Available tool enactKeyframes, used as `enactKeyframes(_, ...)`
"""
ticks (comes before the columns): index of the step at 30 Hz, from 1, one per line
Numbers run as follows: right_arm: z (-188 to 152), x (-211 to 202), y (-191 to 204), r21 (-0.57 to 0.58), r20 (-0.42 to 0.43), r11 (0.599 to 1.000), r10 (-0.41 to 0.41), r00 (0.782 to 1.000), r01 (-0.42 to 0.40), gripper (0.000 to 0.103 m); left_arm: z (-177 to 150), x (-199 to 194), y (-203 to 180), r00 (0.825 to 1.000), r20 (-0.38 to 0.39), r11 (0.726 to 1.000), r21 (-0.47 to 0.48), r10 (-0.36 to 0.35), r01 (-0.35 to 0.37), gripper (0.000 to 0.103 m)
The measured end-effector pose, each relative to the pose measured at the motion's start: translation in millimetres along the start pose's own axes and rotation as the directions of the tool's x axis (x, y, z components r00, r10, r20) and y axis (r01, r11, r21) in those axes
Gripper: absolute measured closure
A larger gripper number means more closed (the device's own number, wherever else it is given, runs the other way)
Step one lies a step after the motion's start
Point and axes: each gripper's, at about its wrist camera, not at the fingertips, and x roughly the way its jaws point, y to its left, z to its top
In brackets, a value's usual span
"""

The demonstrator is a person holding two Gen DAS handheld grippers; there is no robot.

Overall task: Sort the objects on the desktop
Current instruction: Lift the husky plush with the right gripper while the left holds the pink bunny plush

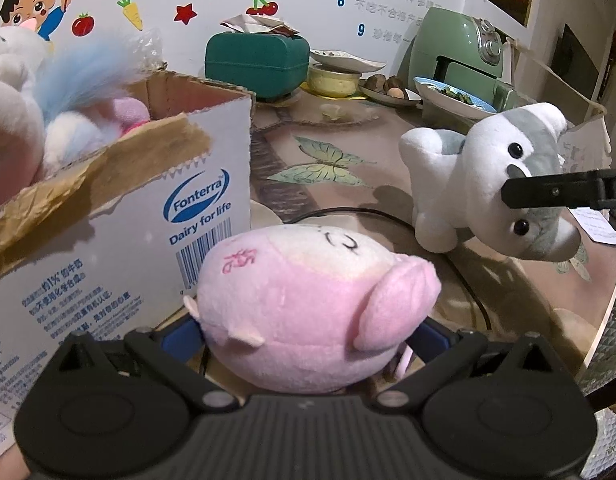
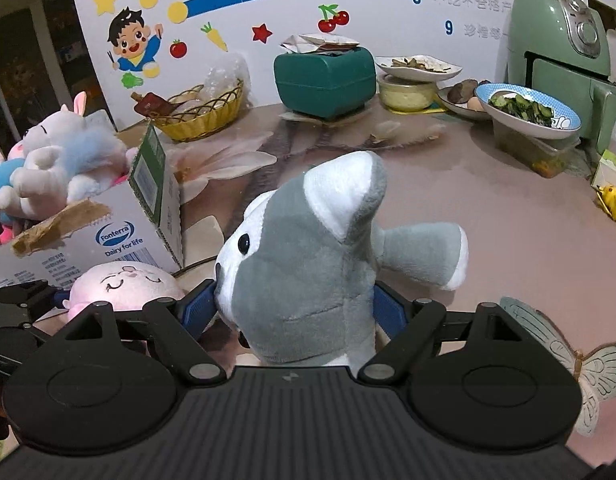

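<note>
Gripping pink plush pig (image 1: 308, 312) in left claw (image 1: 308, 332), closed on its sides, beside cardboard box (image 1: 127, 216) of soft toys | clamping grey-white plush dog (image 2: 308, 264) in right claw (image 2: 295, 308), above desk (image 2: 488, 200), by pig's right

Left gripper (image 1: 308, 328) clamped on pink plush (image 1: 308, 304); right gripper (image 2: 295, 304) clamped on grey plush (image 2: 303, 264).

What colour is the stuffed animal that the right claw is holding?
The plush dog is grey and white, with black bead eyes; the right wrist view shows it best.
</note>
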Motion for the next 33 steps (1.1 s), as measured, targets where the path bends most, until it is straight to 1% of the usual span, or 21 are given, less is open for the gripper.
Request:
enactKeyframes(4, 4.4, -1.0, 2.4, 0.022, -0.019, 0.999, 0.028, 0.999, -0.027, 0.002, -0.2, -0.1, -0.3, 1.0, 0.003, 1.0, 0.002, 0.002, -0.002, 0.0)
enactKeyframes(6, 6.5, 4.5, 7.1, 0.001, -0.036, 1.0, 0.02, 0.999, -0.02, 0.003, 0.0, -0.1, -0.1, 1.0, 0.005, 1.0, 0.005, 0.003, -0.003, 0.0)
enactKeyframes(7, 7.6, 7.3, 9.4, -0.009, -0.044, 1.0, 0.016, 0.999, -0.016, 0.0, 0.1, 0.1, 0.3, 1.0, 0.006, 1.0, 0.006, 0.002, -0.002, 0.0)
enactKeyframes(11, 11.3, 18.6, 18.5, -0.05, -0.074, 0.999, -0.002, 0.997, -0.001, 0.0, -0.4, 0.4, 2.9, 1.0, 0.008, 1.0, 0.0, -0.008, 0.008, 0.0)
enactKeyframes(14, 3.4, 32.6, 20.6, -0.047, -0.063, 0.999, -0.028, 0.998, 0.025, 0.0, -1.6, 0.0, 5.5, 1.0, 0.008, 1.0, -0.004, -0.019, 0.02, 0.0)
enactKeyframes(16, -1.0, 37.0, 24.7, -0.081, -0.035, 0.995, -0.069, 0.997, 0.066, 0.0, -1.8, 0.2, 6.9, 1.0, 0.007, 1.0, -0.007, -0.024, 0.024, 0.0)
enactKeyframes(18, -3.2, 40.5, 28.1, -0.104, -0.031, 0.991, -0.093, 0.995, 0.089, 0.0, -1.6, 0.4, 7.5, 1.0, 0.006, 1.0, -0.009, -0.027, 0.027, 0.0)
enactKeyframes(20, -2.8, 43.7, 31.2, -0.121, -0.038, 0.986, -0.116, 0.992, 0.111, 0.0, -0.8, 0.8, 6.9, 1.0, 0.004, 1.0, -0.005, -0.026, 0.026, 0.0)
enactKeyframes(22, 0.8, 46.8, 32.7, -0.118, -0.063, 0.984, -0.138, 0.988, 0.13, 0.0, -0.5, 1.4, 4.8, 1.0, 0.004, 1.0, 0.016, -0.024, 0.024, 0.0)
enactKeyframes(26, 14.2, 49.9, 31.8, -0.051, -0.144, 0.987, -0.16, 0.977, 0.154, 0.0, -0.9, 1.5, 4.2, 0.999, -0.001, 0.998, 0.045, -0.033, 0.033, 0.0)
enactKeyframes(28, 21.5, 51.9, 25.3, 0.002, -0.184, 0.989, -0.146, 0.972, 0.149, 0.0, -1.1, 1.6, 4.1, 0.999, -0.003, 0.998, 0.059, -0.039, 0.039, 0.0)
enactKeyframes(29, 25.1, 52.8, 21.4, 0.033, -0.203, 0.989, -0.136, 0.97, 0.146, 0.0, -1.2, 1.6, 4.1, 0.999, -0.005, 0.997, 0.066, -0.041, 0.041, 0.0)
enactKeyframes(31, 31.5, 53.6, 6.9, 0.133, -0.228, 0.983, -0.095, 0.969, 0.128, 0.0, -1.8, 1.3, 6.0, 0.999, -0.012, 0.996, 0.071, -0.051, 0.052, 0.0)
enactKeyframes(33, 36.8, 52.6, -8.2, 0.238, -0.24, 0.966, -0.046, 0.97, 0.105, 0.0, -2.7, 0.8, 8.8, 0.998, -0.023, 0.996, 0.068, -0.063, 0.064, 0.0)
